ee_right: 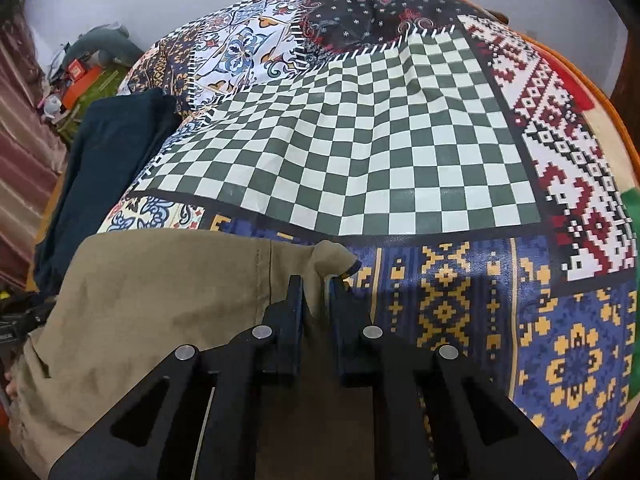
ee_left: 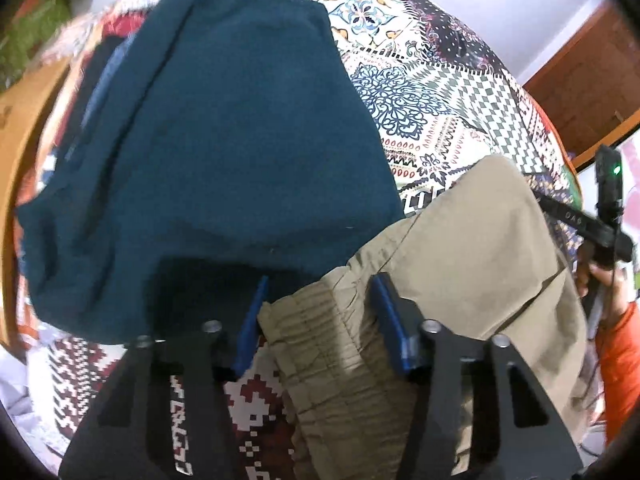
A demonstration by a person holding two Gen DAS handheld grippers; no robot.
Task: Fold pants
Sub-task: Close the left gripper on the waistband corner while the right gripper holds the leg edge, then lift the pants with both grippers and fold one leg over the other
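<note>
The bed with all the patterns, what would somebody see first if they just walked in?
The patchwork bedspread, with its green-and-white checkerboard patch in the middle. On it lie tan pants, the left gripper straddling their crinkly waistband and the right gripper pinching a corner. A big teal garment lies beside the pants, on their left in the left wrist view.

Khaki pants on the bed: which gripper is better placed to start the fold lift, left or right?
Right. The right gripper is already shut on a corner of the khaki pants. The left gripper only straddles the gathered waistband, pads apparently not pressing yet.
</note>
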